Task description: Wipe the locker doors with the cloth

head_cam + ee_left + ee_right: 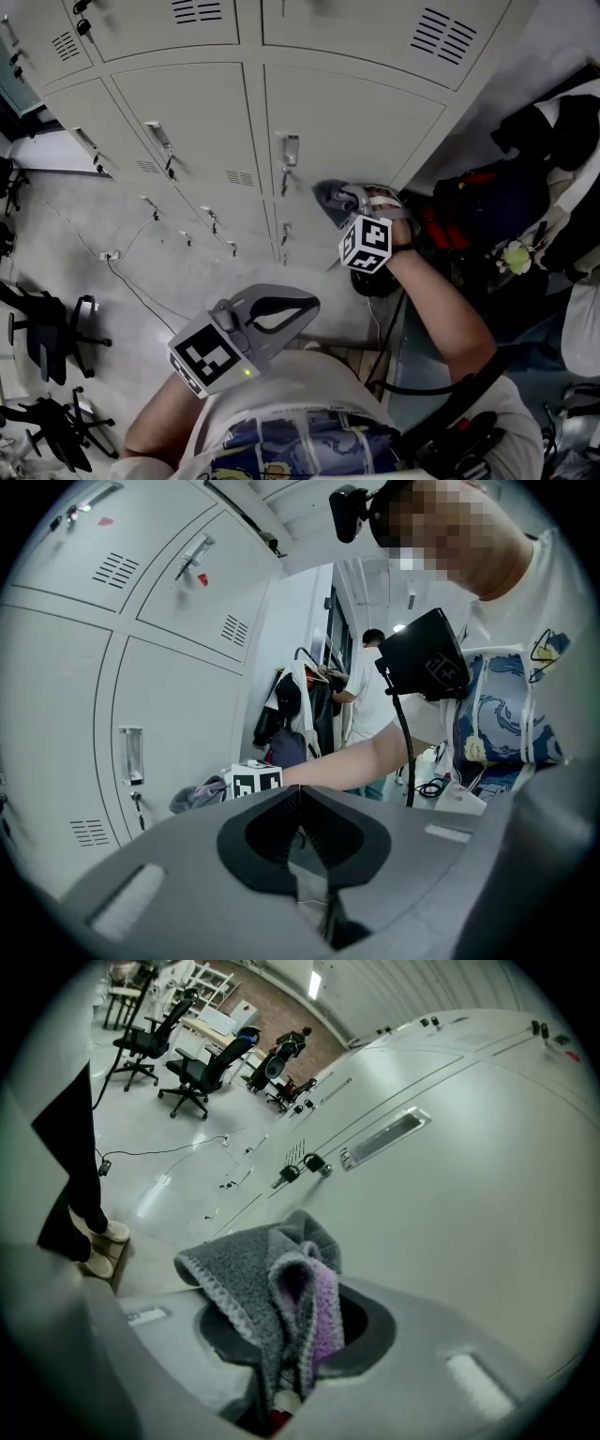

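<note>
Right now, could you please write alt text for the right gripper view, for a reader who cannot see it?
The right claw is shut on a folded grey and purple cloth, just in front of a pale locker door. Beyond it stand black office chairs on a light floor.

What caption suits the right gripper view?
Right gripper holding a grey-and-purple fleece cloth beside a pale grey metal locker door.

Cloth [281, 1302] in right gripper [345, 201] close before locker door [347, 122], left gripper [302, 306] well behind, chairs [56, 342] far left
</note>
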Action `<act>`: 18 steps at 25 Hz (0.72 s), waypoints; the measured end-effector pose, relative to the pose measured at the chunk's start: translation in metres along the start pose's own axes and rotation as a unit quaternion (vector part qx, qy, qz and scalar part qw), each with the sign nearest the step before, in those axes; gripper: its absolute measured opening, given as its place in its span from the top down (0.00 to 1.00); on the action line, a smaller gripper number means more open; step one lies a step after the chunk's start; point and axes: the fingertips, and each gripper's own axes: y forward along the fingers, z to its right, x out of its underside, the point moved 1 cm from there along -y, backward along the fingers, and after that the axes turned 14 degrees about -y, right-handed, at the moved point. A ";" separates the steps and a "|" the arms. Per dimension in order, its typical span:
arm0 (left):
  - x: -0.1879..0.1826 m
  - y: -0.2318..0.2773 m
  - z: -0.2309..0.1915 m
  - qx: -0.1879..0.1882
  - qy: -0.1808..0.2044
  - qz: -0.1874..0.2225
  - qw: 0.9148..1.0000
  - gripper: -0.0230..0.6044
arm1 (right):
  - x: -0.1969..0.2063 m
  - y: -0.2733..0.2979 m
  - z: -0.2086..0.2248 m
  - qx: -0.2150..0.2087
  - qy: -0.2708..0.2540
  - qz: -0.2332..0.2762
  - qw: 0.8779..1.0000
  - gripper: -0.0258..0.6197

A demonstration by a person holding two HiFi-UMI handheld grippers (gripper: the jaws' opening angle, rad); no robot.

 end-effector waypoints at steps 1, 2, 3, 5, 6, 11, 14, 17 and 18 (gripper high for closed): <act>0.001 -0.001 0.000 -0.001 -0.002 0.002 1.000 0.95 | 0.001 0.004 -0.006 -0.006 0.002 -0.002 1.000 0.83; 0.001 -0.001 0.000 -0.002 -0.002 0.002 1.000 0.95 | 0.001 0.009 -0.011 -0.012 0.003 -0.003 1.000 0.83; 0.001 -0.003 0.000 -0.002 -0.001 -0.001 1.000 0.95 | 0.002 0.013 -0.016 -0.017 0.004 -0.005 1.000 0.83; 0.001 -0.005 0.001 -0.003 0.001 -0.006 1.000 0.95 | 0.003 0.021 -0.026 -0.029 0.005 -0.009 1.000 0.83; 0.001 -0.006 0.001 -0.004 0.001 -0.007 1.000 0.95 | 0.004 0.026 -0.032 -0.035 0.006 -0.012 0.999 0.83; 0.004 -0.008 0.002 -0.003 0.002 -0.009 1.000 0.95 | 0.007 0.042 -0.053 -0.067 0.010 -0.026 0.997 0.83; 0.003 -0.009 0.002 0.000 0.001 -0.002 1.000 0.95 | 0.003 0.032 -0.051 -0.075 0.018 -0.022 0.997 0.82; -0.002 -0.011 0.002 0.004 0.009 0.001 1.000 0.95 | -0.008 0.002 -0.032 -0.079 0.025 -0.009 0.997 0.82; -0.003 -0.012 0.002 0.006 0.011 0.003 1.000 0.95 | -0.013 -0.012 -0.021 -0.077 0.028 -0.002 0.997 0.82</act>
